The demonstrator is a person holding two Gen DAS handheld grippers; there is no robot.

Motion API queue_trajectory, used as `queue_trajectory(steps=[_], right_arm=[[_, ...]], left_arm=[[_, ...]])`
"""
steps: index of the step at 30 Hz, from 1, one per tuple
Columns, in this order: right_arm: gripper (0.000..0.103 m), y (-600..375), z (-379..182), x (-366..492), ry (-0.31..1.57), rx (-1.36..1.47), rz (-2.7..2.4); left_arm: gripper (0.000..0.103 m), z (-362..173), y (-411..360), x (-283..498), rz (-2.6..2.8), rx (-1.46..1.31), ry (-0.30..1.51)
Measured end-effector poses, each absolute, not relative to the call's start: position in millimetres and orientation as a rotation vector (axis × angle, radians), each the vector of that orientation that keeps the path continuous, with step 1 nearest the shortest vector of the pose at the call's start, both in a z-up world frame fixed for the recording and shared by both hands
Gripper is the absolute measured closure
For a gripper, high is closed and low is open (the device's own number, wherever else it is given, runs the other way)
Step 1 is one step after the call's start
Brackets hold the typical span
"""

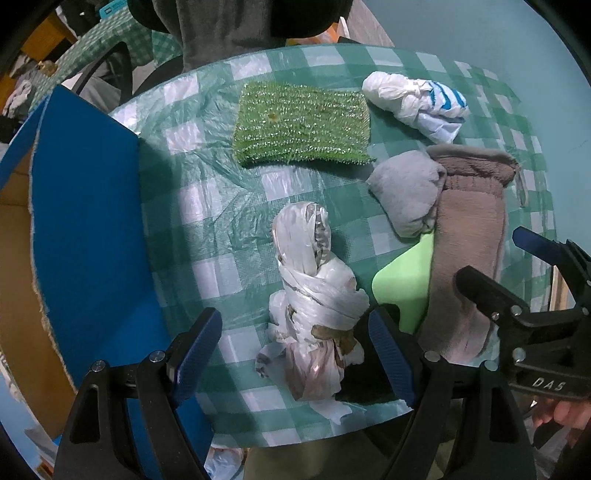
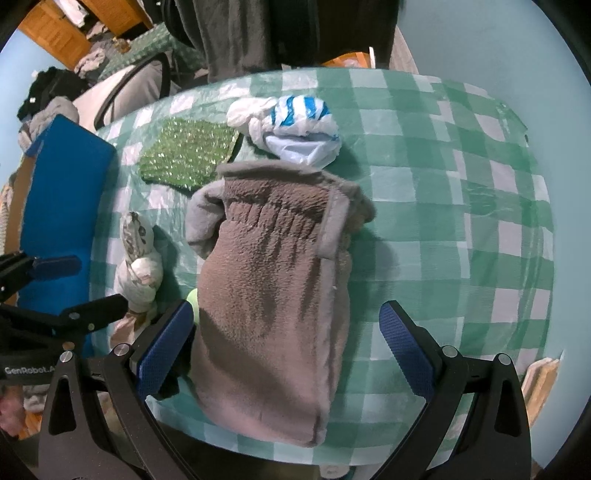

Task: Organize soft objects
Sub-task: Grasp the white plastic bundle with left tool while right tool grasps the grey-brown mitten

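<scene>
A knotted white plastic bag point(image 1: 314, 295) lies on the green checked table point(image 1: 207, 206), between the open fingers of my left gripper point(image 1: 295, 350). A brown fleece mitten point(image 2: 273, 295) lies between the open fingers of my right gripper point(image 2: 288, 350); it also shows in the left wrist view point(image 1: 465, 251). A grey cloth bundle point(image 1: 406, 192) touches its left side, and a light green piece point(image 1: 406, 284) sticks out from under it. A sparkly green scrubber point(image 1: 303, 122) and a white bag with blue stripes point(image 1: 421, 99) lie further back.
A cardboard box with blue flaps point(image 1: 85, 221) stands at the table's left edge. A person in dark clothes point(image 1: 236, 26) is behind the far edge. A chair point(image 2: 129, 88) and wooden furniture point(image 2: 55, 33) are at the back left.
</scene>
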State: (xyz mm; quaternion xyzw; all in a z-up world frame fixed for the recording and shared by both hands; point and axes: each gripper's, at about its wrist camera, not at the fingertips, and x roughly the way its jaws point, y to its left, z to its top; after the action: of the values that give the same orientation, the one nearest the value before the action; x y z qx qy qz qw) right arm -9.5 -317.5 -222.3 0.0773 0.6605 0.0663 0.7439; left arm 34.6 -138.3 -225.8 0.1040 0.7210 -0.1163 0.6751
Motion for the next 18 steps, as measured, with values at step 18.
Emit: queue_trajectory(steps=[18], right_arm=[[0.034, -310, -237, -8, 1.487, 0.173, 0.153]], left_arm=[[0.020, -263, -139, 57, -0.314, 0.198, 1.680]])
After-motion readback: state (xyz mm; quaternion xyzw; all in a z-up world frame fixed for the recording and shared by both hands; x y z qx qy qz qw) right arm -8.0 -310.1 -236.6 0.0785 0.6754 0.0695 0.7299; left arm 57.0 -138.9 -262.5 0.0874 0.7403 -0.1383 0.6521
